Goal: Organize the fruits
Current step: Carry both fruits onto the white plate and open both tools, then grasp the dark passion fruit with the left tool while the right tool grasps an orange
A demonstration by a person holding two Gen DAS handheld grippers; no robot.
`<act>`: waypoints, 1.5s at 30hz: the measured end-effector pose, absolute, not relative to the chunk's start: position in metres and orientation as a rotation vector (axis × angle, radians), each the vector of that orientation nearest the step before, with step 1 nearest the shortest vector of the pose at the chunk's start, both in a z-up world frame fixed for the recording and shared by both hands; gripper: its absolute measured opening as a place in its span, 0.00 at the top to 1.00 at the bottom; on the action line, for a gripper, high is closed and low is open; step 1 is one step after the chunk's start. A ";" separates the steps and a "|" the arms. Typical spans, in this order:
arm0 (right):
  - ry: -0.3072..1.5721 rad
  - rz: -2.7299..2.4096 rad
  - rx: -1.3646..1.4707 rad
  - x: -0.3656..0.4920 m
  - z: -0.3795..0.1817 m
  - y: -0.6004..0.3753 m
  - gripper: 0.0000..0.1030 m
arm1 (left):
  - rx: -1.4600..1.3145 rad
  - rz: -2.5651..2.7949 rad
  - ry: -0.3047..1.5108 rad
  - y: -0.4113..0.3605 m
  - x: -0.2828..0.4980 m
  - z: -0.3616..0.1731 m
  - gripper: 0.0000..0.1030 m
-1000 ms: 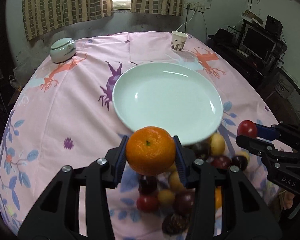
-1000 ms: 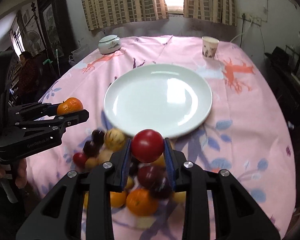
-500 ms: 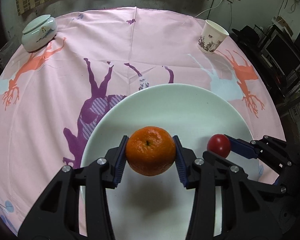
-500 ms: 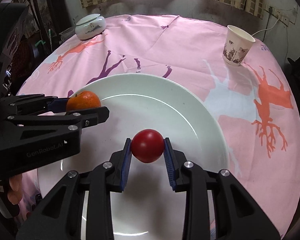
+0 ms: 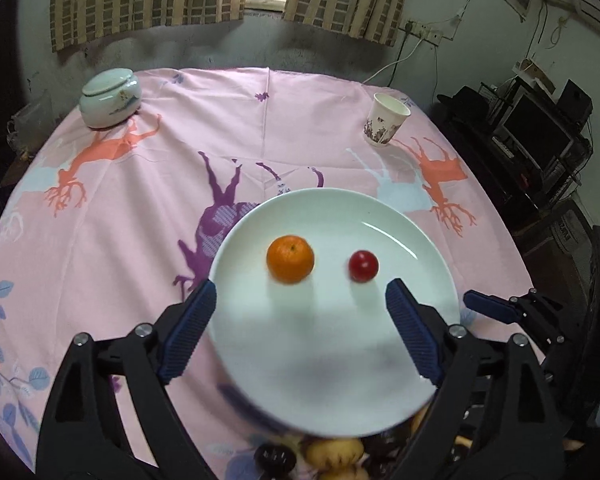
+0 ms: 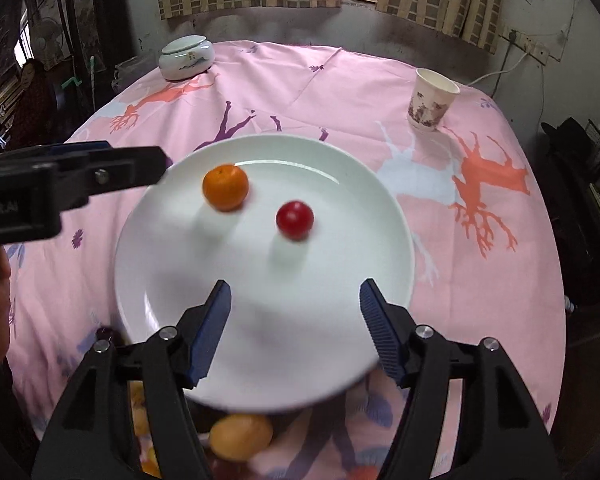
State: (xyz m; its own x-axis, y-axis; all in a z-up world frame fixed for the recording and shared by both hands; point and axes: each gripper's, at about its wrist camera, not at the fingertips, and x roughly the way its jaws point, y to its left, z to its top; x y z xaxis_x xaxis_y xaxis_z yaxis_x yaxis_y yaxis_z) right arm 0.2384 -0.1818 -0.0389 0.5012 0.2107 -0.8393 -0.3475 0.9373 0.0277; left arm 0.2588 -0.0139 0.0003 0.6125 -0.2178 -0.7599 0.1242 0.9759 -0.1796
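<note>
Now that both fruits have left our jaws, the plate point(image 5: 400, 360) holds its first two pieces: the orange point(image 5: 290, 259) lies left of centre and the small red fruit point(image 5: 363, 266) just beside it to the right, apart from each other. A second ago each was clamped between our pads above the heap; half a second ago we carried them over the plate. Our left gripper point(image 5: 300, 328) is opening, spread wide with nothing between its jaws, and our right gripper point(image 6: 296, 320) is opening too, likewise empty. Both fruits look slightly smeared, so they may be rolling a little after the drop; we cannot say for sure.

For the task, this means one delivery is done and the bulk is left. The remaining pile point(image 6: 240, 436) sits on the pink tablecloth point(image 5: 140, 200) at the near rim of the plate, partly hidden under our grippers. We judge the next step to be a return there for two more pieces. The paper cup point(image 6: 432, 100) and lidded bowl point(image 6: 186, 58) stand well apart at the far side.
</note>
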 end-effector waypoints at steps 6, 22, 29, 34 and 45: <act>0.997 0.347 -0.049 0.131 -0.035 -0.201 0.27 | -0.111 -0.183 0.864 0.018 0.147 -0.017 0.10; 0.939 0.302 -0.013 0.050 -0.094 -0.188 0.51 | 0.009 -0.138 0.880 0.029 0.025 -0.074 0.10; 0.968 0.347 0.006 0.072 -0.108 -0.178 0.56 | 0.039 -0.120 0.928 0.025 0.039 -0.092 0.10; 1.011 0.357 0.098 0.055 -0.099 -0.194 0.56 | 0.064 -0.192 0.926 0.010 0.038 -0.092 0.10; 0.982 0.359 0.152 0.032 -0.097 -0.215 0.56 | 0.092 -0.226 0.946 -0.028 0.051 -0.109 0.55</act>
State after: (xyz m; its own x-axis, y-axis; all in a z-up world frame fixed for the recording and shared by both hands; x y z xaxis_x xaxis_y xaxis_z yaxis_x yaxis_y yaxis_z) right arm 0.0317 -0.2152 -0.0974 0.5026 0.3637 -0.7843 -0.2282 0.9308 0.2854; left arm 0.0513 -0.0282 -0.1086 0.5635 -0.1515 -0.8121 0.2316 0.9726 -0.0208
